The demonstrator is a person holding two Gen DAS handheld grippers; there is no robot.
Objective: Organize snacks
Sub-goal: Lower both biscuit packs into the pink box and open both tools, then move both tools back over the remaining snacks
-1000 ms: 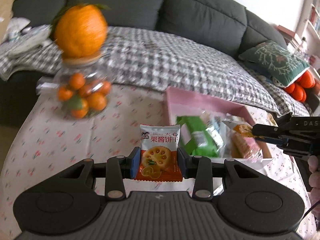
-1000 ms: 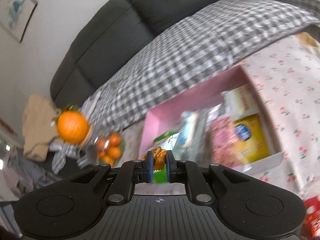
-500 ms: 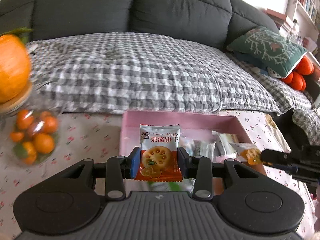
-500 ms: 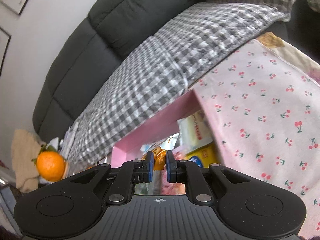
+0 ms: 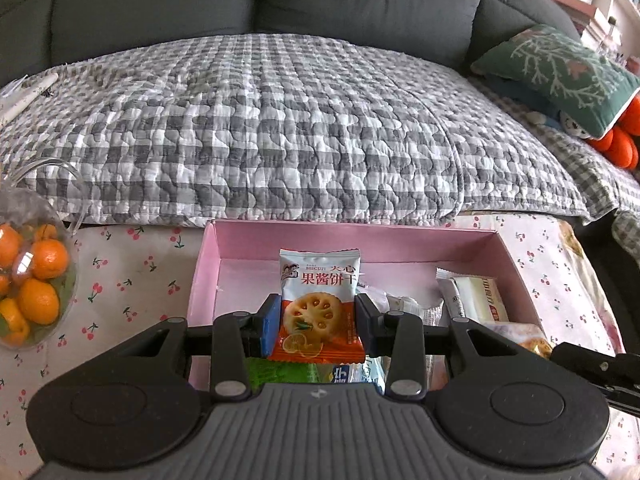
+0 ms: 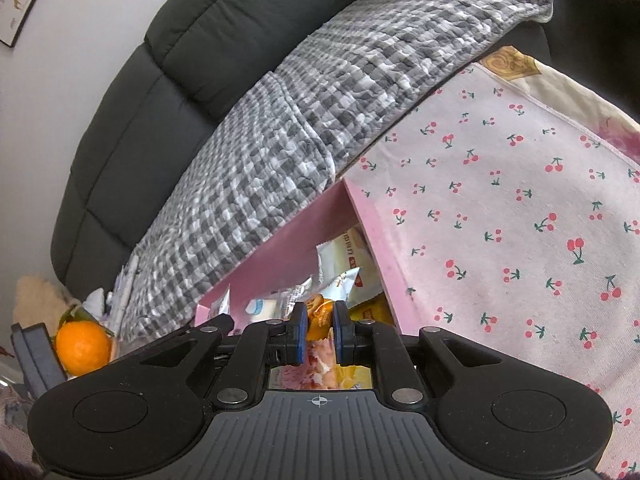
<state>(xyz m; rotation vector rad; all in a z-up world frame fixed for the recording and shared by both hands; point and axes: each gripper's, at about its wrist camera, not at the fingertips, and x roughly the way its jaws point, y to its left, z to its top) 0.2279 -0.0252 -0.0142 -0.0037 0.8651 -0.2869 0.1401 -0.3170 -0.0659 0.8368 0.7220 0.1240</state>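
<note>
The left tool is clamped on a biscuit packet, its blue pads pressing the sides of the lower half so the packet stands upright at the centre of the left wrist view, over the near part of the pink box. The right tool is nearly closed on a small orange-printed snack packet, pinched low in the middle of the right wrist view, just above the box's near right corner.

Both packets look light, crinkly and slippery, with brittle biscuit inside. A grip across the flat sides near the sealed edge should hold them; squeezing hard over the middle would likely crack the contents.

Below the left tool, more wrapped snacks lie in the box: a green one at lower centre and a pale packet to the right. The box sits on a cherry-print tabletop, with a clear container of oranges at the left edge and a checked quilt on the sofa behind.

The left wrist view shows the box's open interior and free floor at its far left; the right tool enters at its lower right edge. The right wrist view shows the box's outer right wall and the bare cloth beyond, which the other misses.
</note>
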